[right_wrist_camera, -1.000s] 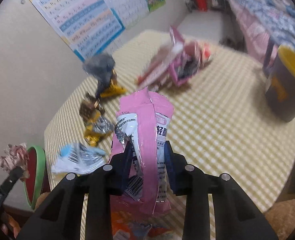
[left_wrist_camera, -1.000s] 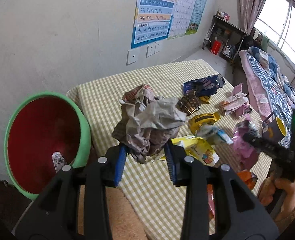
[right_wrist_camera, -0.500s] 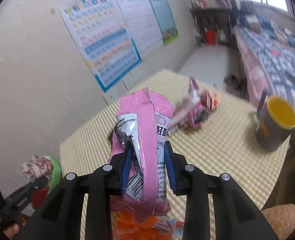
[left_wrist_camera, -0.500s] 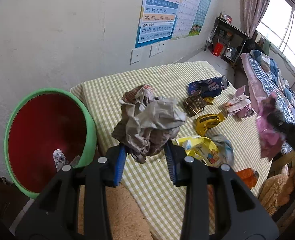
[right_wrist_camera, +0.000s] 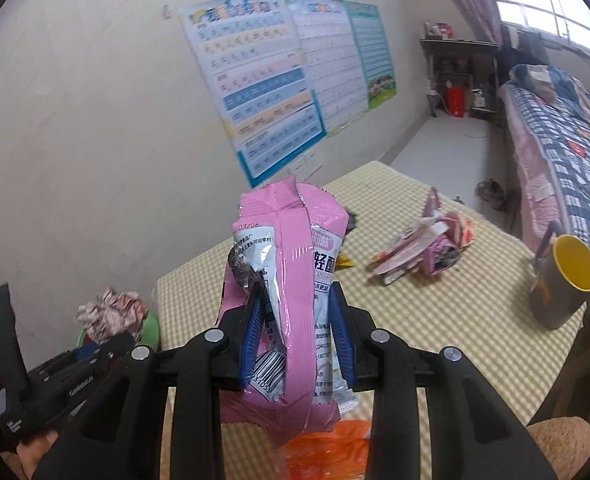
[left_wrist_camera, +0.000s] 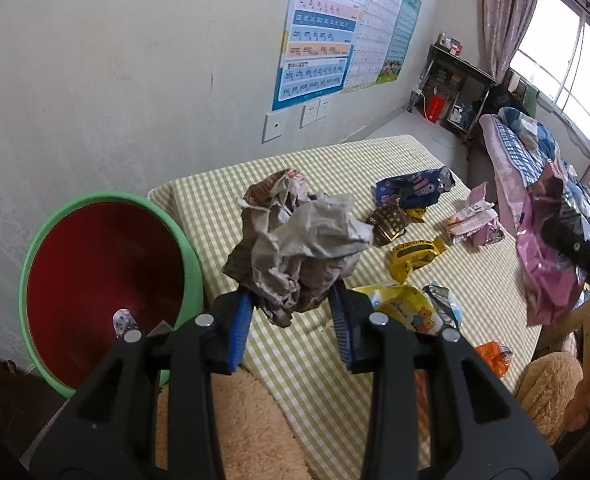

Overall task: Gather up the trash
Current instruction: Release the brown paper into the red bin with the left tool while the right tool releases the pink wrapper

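Crumpled paper (left_wrist_camera: 303, 248), a grey-brown wad with a bit of red print, sits clamped between the blue pads of our left hand-held gripper (left_wrist_camera: 293, 322), which we hold over the near edge of the counter (left_wrist_camera: 375, 380), just to the right of the green-rimmed bin (left_wrist_camera: 107, 284) with its red inside. Down in that bin we can see a small scrap or two at the bottom, too small to name. Our right hand-held gripper (right_wrist_camera: 297, 334) is closed on a pink snack wrapper (right_wrist_camera: 291, 280), pinching it around the middle so that the top stands above the pads and the bottom hangs below them, clear of the yellow-checked cloth on the counter. In the left wrist view that same pink wrapper (left_wrist_camera: 547, 248) shows at the right edge, held up above the counter's far side. More trash lies spread on the cloth: a dark blue cookie wrapper (left_wrist_camera: 415, 190) toward the back, a brown-gold wrapper (left_wrist_camera: 391, 222) just in front of it, a yellow wrapper (left_wrist_camera: 415, 254) nearer us, a pink-and-white heap of packets (left_wrist_camera: 473, 220) to the right, a yellow bag with a cartoon bear (left_wrist_camera: 405, 308) close to our left pads, and an orange wrapper (left_wrist_camera: 493, 356) at the near right edge. A grey mug with a yellow inside (right_wrist_camera: 563, 280) stands upright at the counter's right end in the right wrist view.
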`<state>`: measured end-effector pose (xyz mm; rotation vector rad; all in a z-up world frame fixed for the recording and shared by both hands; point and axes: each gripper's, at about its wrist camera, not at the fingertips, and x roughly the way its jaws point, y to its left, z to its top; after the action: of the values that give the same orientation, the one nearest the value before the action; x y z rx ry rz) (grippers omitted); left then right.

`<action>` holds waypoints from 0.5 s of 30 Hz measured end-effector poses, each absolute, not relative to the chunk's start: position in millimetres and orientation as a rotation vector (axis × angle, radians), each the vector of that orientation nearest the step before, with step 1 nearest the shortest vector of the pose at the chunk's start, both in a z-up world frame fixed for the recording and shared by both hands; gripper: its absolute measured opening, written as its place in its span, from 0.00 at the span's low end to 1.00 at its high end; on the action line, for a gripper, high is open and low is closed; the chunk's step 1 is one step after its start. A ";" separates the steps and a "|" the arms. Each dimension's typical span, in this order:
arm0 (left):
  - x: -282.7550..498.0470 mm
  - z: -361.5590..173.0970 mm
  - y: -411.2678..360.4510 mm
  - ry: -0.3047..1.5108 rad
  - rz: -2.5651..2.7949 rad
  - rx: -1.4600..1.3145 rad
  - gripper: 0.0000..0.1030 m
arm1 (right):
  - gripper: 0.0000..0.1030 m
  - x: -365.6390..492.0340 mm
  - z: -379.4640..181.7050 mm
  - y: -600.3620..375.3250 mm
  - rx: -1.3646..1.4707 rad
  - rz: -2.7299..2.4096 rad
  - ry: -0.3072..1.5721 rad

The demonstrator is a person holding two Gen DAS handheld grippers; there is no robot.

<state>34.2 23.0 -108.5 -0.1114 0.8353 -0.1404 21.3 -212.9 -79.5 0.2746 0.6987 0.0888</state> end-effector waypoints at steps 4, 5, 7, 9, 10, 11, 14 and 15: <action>34.9 -109.5 31.9 0.835 -0.122 -0.127 0.33 | 0.31 21.4 -79.4 -195.1 0.254 0.129 0.708; 35.0 -109.4 34.8 0.835 -0.116 -0.130 0.33 | 0.31 20.4 -78.9 -192.0 0.253 0.137 0.710; 35.9 -108.7 42.1 0.831 -0.096 -0.141 0.33 | 0.31 19.2 -77.6 -183.8 0.247 0.161 0.714; 35.3 -107.4 51.3 0.825 -0.075 -0.154 0.33 | 0.31 18.8 -76.3 -175.9 0.240 0.181 0.716; 34.8 -107.0 56.2 0.822 -0.065 -0.159 0.33 | 0.31 18.3 -75.6 -171.4 0.236 0.193 0.717; 34.1 -106.5 60.6 0.819 -0.054 -0.162 0.33 | 0.31 18.7 -75.2 -167.2 0.232 0.202 0.720; 33.0 -107.3 76.3 0.819 -0.021 -0.171 0.33 | 0.31 20.4 -75.9 -156.8 0.222 0.224 0.731; 33.1 -108.9 82.0 0.825 -0.008 -0.177 0.33 | 0.31 21.5 -76.6 -153.1 0.218 0.231 0.736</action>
<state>33.1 82.0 -108.9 -0.1774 0.8250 -0.0077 21.5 -153.1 -76.6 0.2180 0.7358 0.2313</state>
